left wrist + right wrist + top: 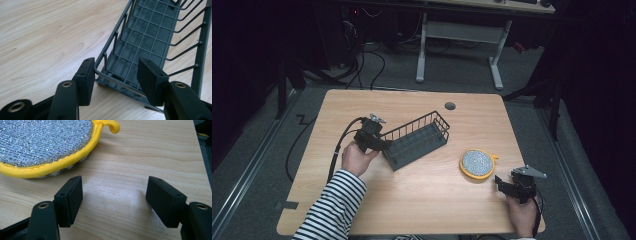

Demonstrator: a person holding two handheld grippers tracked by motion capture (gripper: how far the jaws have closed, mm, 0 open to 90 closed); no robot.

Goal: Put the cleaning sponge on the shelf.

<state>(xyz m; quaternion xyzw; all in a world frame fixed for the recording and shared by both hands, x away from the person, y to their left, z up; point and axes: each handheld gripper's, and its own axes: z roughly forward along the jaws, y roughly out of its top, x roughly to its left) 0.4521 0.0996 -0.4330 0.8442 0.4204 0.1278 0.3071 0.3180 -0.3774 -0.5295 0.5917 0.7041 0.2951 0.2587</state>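
Note:
A dark grey wire basket [417,140] lies slantwise on the wooden table [422,205], left of the middle. My left gripper [382,145] is at its near left end. In the left gripper view the jaws [116,77] straddle the end corner of the basket [147,37]; the left pad [86,80] presses on the corner wire and the right pad sits inside over the floor grid. A round scouring pad [477,163] with a silver face and a yellow rim lies right of the middle. My right gripper [502,184] rests just beside the scouring pad [45,142], jaws [115,200] open over bare wood.
A grey cable grommet [450,106] sits near the table's far edge. Beyond the table stands a white desk frame [459,35] among floor cables. A striped sleeve [332,205] comes in at the lower left. The table's right edge is close to my right gripper.

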